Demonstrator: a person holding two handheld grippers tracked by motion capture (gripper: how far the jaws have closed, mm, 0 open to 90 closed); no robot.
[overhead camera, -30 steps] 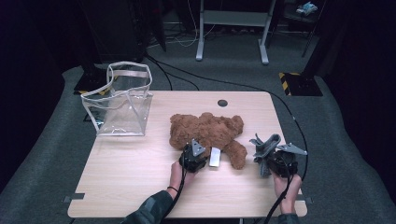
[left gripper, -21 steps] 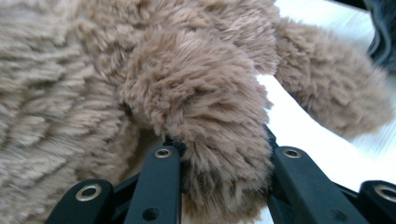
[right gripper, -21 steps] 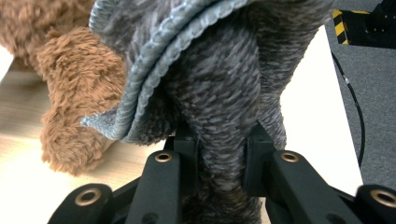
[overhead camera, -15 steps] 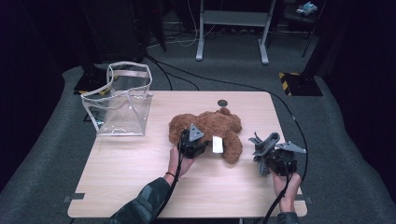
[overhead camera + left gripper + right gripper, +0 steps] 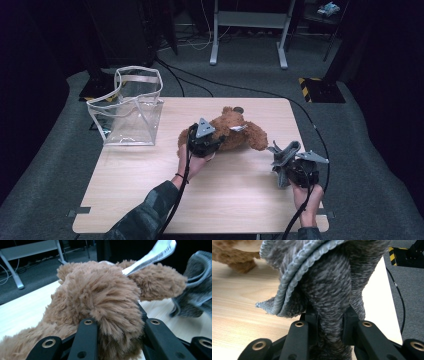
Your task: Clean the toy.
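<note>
A brown teddy bear hangs tilted above the middle of the wooden table. My left gripper is shut on its near, left end. In the left gripper view the black jaws squeeze a plush limb of the teddy bear at the left gripper, and a white label sticks up from the bear. A grey knitted cloth stands bunched at the right, held upright by my right gripper. In the right gripper view the right gripper pinches the folded grey cloth.
A clear plastic bag with white trim and handles stands open at the table's far left corner. A small dark disc lies behind the bear. Cables and metal stand legs are on the grey floor beyond the table.
My left gripper has risen and moved away from the near edge, lifting the teddy bear with it. The right gripper and the grey cloth have stayed still.
</note>
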